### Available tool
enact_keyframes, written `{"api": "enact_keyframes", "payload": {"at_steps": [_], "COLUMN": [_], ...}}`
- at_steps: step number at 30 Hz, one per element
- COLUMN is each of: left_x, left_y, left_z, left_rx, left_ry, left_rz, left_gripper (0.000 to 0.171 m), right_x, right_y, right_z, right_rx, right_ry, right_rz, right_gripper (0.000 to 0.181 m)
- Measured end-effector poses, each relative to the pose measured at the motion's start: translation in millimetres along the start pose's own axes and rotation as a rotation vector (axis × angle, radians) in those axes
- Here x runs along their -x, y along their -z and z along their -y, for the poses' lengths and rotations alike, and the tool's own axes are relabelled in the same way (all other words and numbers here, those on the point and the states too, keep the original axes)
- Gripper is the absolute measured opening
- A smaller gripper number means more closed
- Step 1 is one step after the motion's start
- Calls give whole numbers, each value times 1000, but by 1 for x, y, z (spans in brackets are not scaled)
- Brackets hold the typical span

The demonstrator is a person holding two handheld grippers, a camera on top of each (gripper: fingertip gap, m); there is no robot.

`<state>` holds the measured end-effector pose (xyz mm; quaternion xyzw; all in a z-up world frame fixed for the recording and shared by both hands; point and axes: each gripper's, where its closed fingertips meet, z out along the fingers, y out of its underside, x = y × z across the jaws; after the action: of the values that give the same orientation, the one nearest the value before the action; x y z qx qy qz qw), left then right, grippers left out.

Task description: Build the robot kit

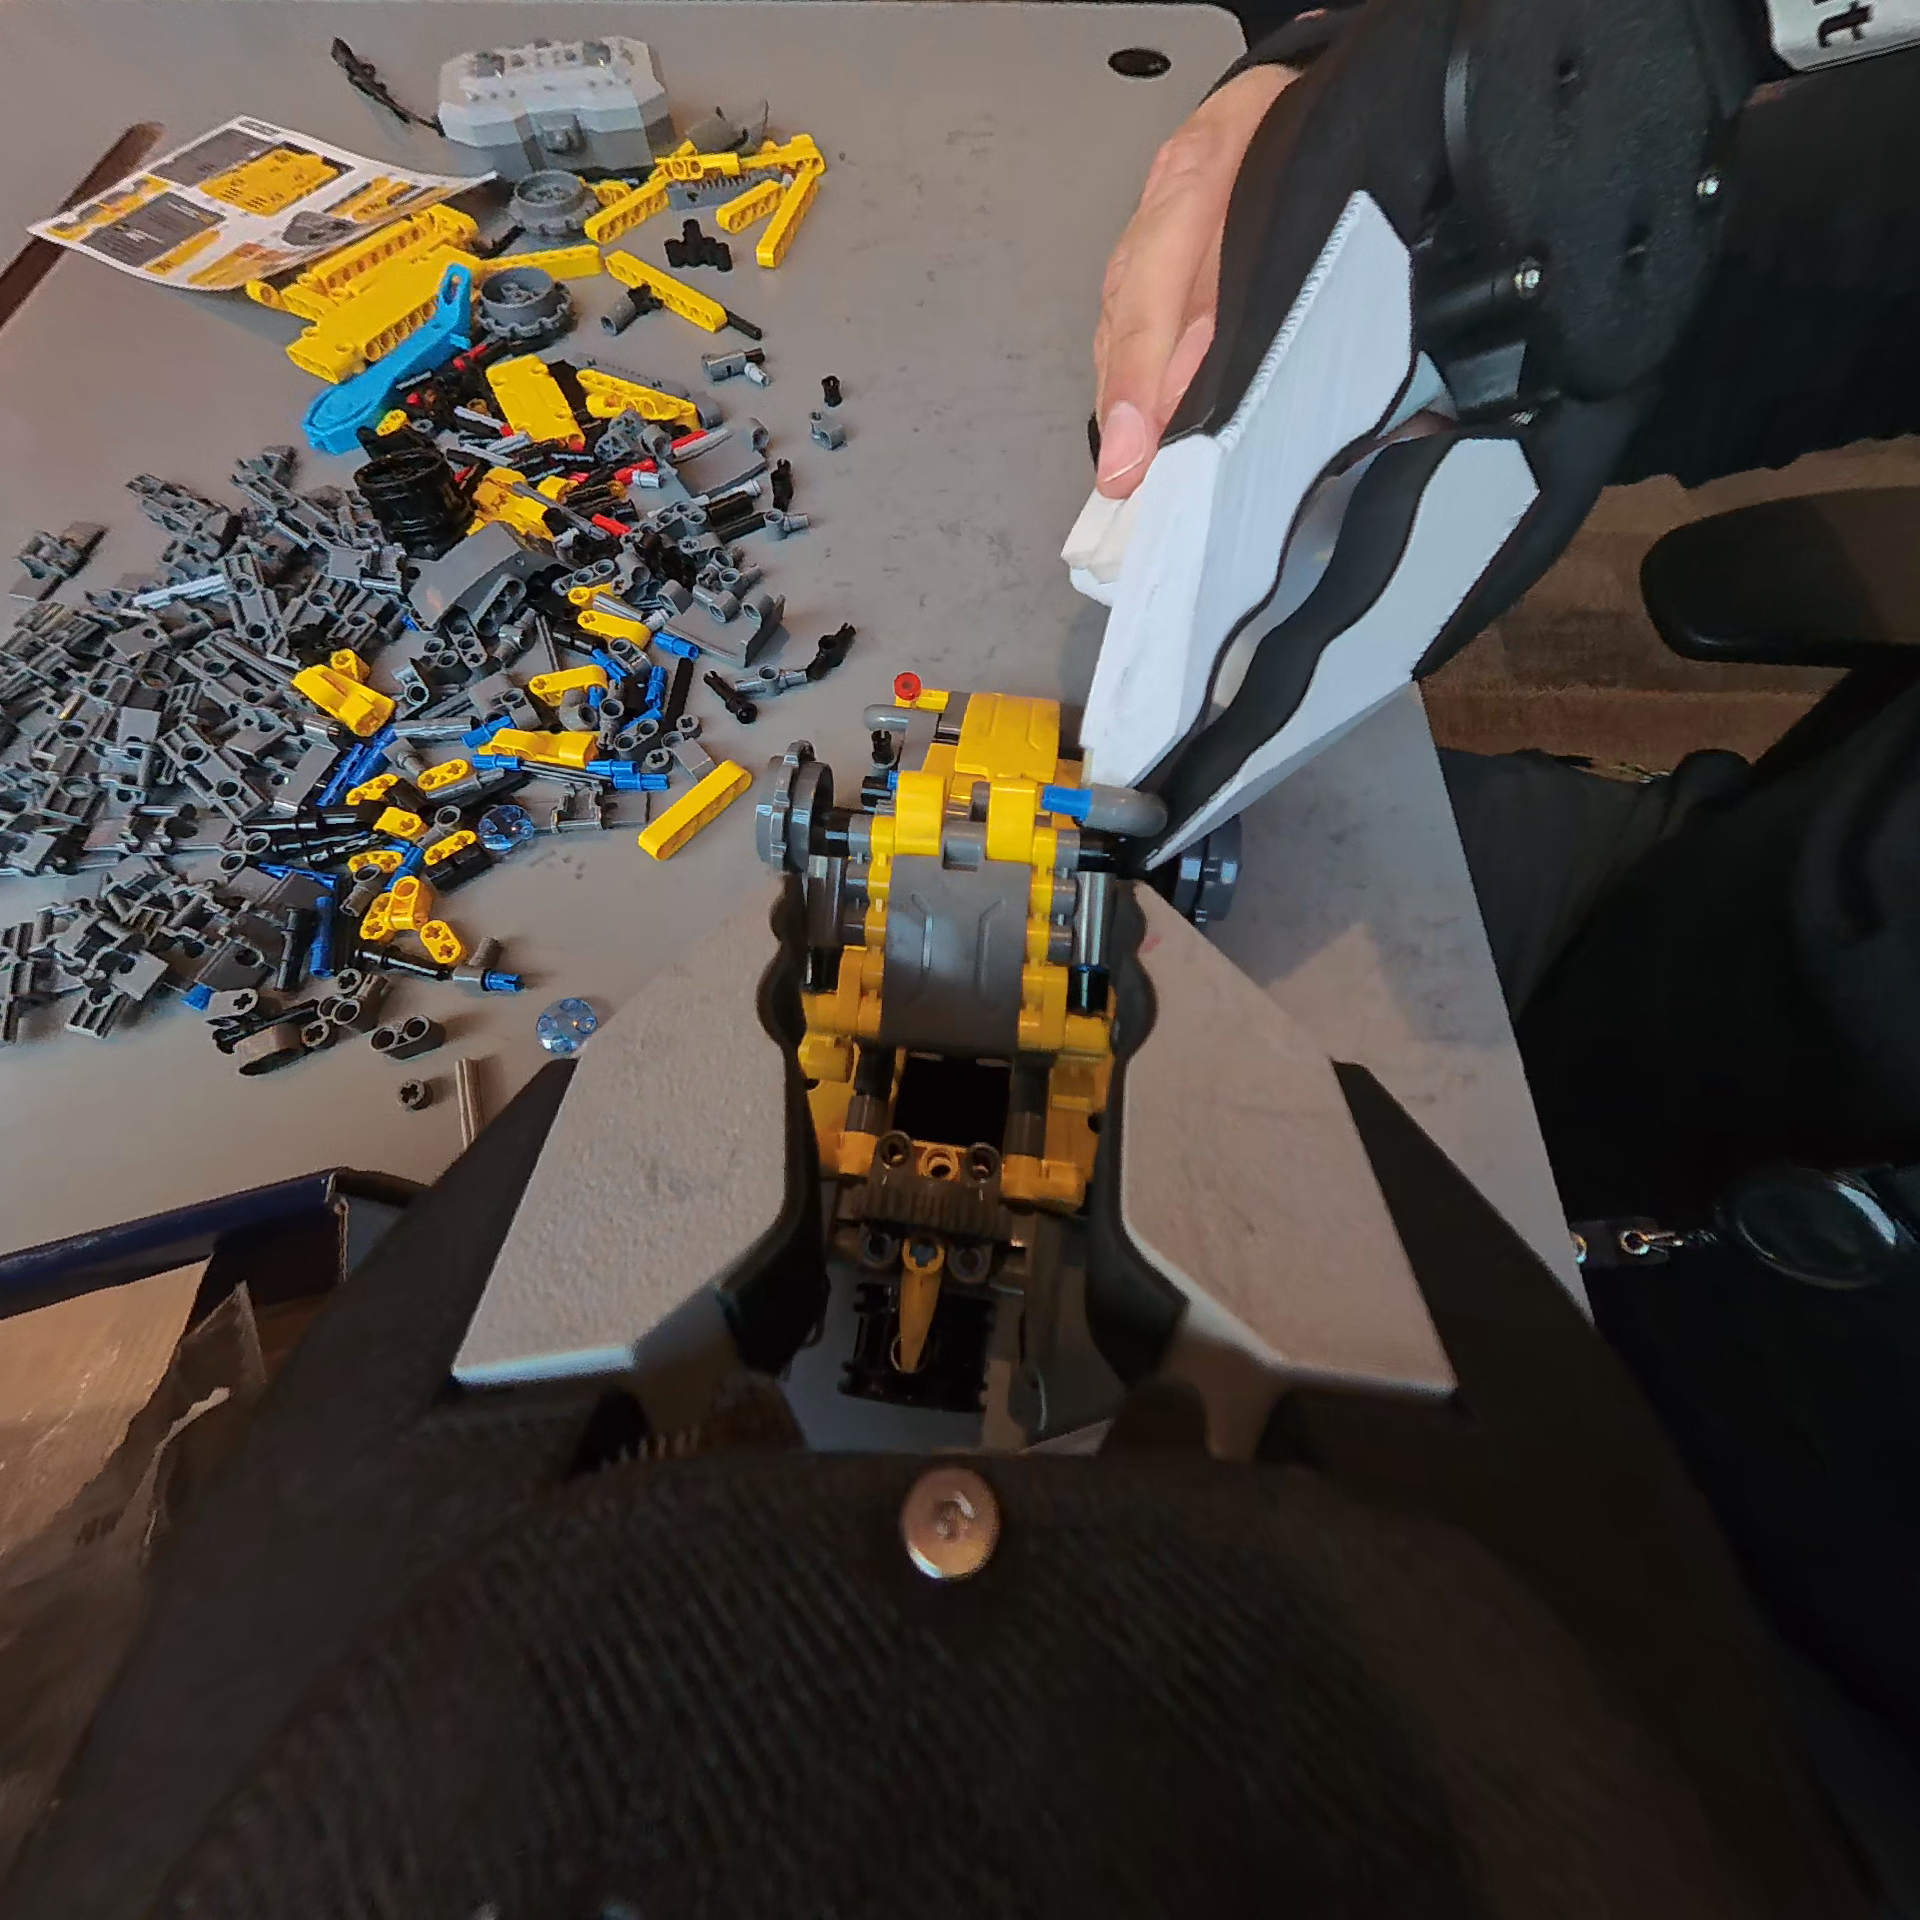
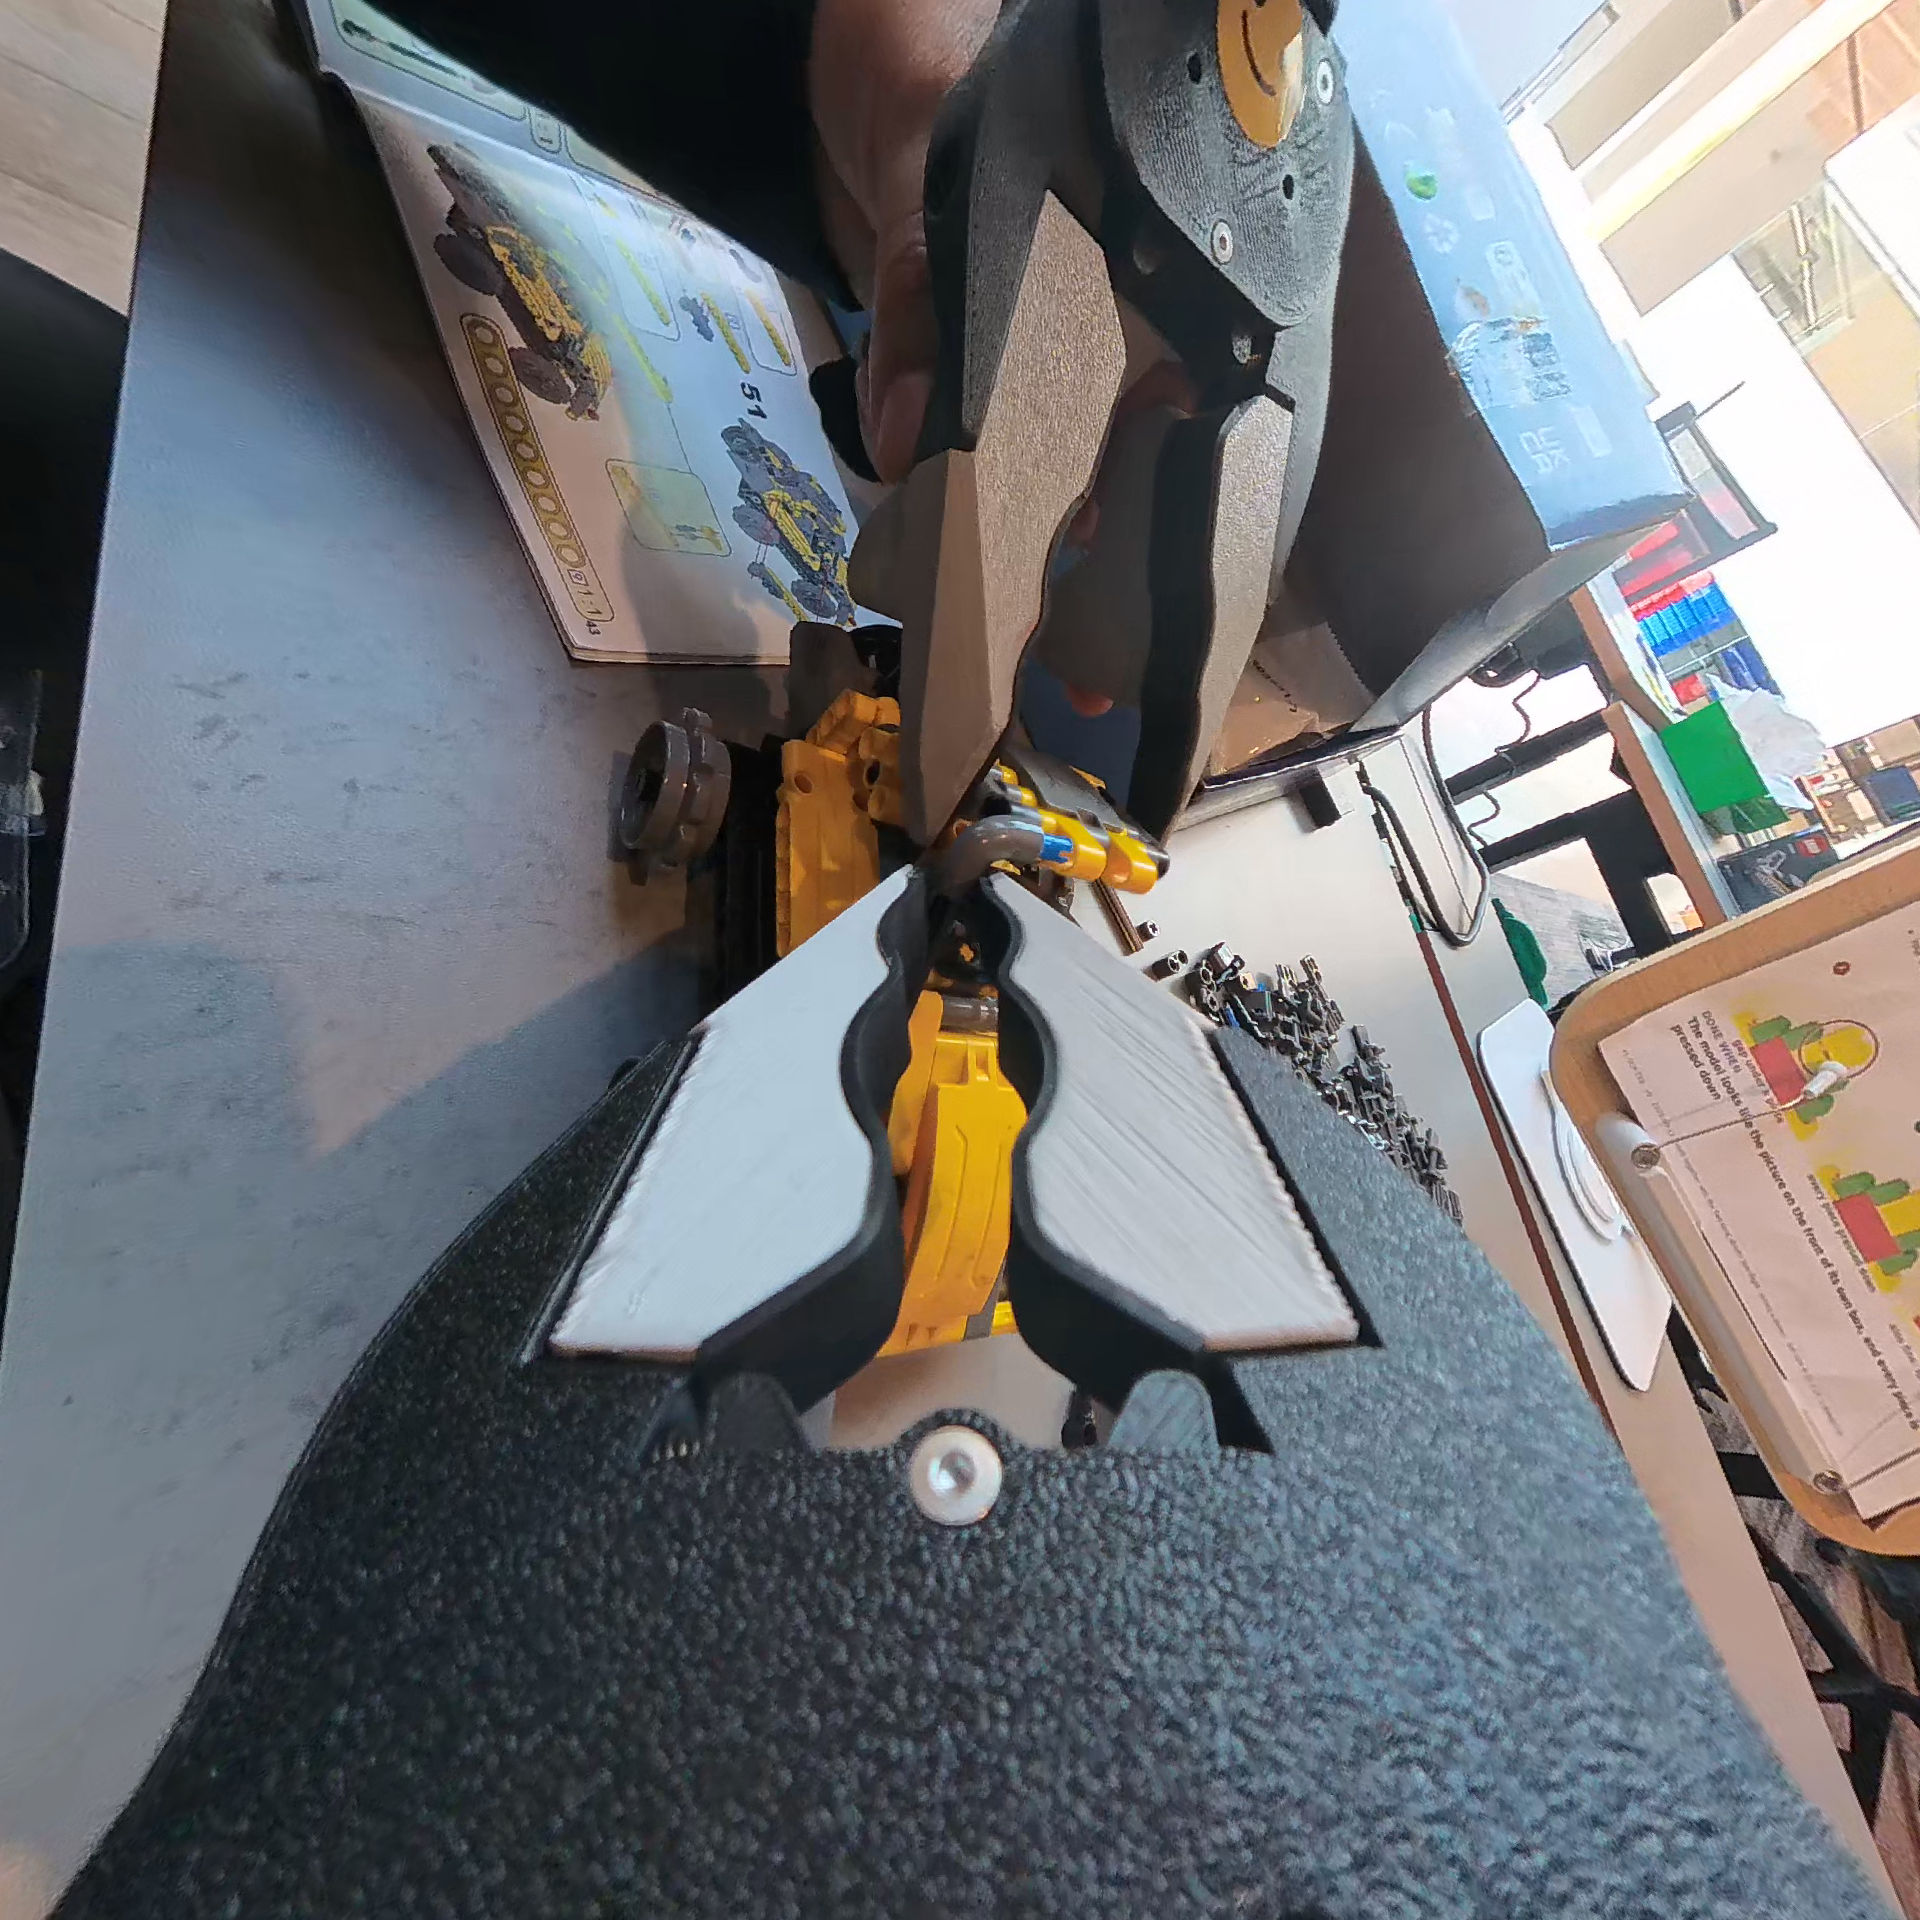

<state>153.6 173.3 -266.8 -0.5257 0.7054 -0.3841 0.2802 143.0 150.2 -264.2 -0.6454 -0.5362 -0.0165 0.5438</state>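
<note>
A yellow and grey brick model [image 1: 951, 935] stands on the grey table [image 1: 966, 312]. My left gripper [image 1: 951, 904] is shut on the model's body, one grey finger on each side. My right gripper [image 1: 1127, 821], with white fingers, reaches down from the upper right, and its tips are closed on a grey bent tube [image 1: 1127, 808] with a blue pin at the model's top right corner. In the right wrist view, my right gripper [image 2: 951, 883] pinches that tube [image 2: 987, 840], the left gripper [image 2: 1044, 821] comes in from above, and the model [image 2: 821, 831] lies behind both.
A large pile of loose grey, black, yellow and blue pieces [image 1: 416, 675] covers the table's left half, with a leaflet [image 1: 239, 197] and a grey block [image 1: 551, 94] at the back. An open instruction booklet [image 2: 623, 416] and a blue box [image 2: 1507, 260] lie beyond the model. The table edge [image 1: 1496, 987] runs close on the right.
</note>
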Motion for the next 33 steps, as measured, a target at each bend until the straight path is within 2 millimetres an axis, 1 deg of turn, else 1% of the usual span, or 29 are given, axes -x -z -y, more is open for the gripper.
{"api": "enact_keyframes", "payload": {"at_steps": [12,17,20,23,25,31,33], "left_x": [-2,-3,0,0,0,0,0], "left_y": [2,2,2,2,2,3,3], "left_z": [1,1,1,1,1,1,1], "left_rx": [-52,-60,-72,-91,-97,-117,-123], "left_ry": [-18,-48,-39,-38,-40,-51,-56], "left_rz": [-7,-32,-15,-12,-9,-24,-26], "left_gripper": [55,55,55,55,55,55,55], "right_x": [1,4,0,-3,-5,-19,-21], "right_y": [-1,-1,-3,-2,-1,-3,-5], "right_z": [0,2,-1,-1,4,6,7], "right_rx": [-8,-36,-20,-8,-36,-94,-112], "right_ry": [-26,-115,-152,-176,-232,-408,-430], "right_rz": [25,92,81,62,80,120,141], "right_gripper": [7,7,7,15,23,44,46]}}
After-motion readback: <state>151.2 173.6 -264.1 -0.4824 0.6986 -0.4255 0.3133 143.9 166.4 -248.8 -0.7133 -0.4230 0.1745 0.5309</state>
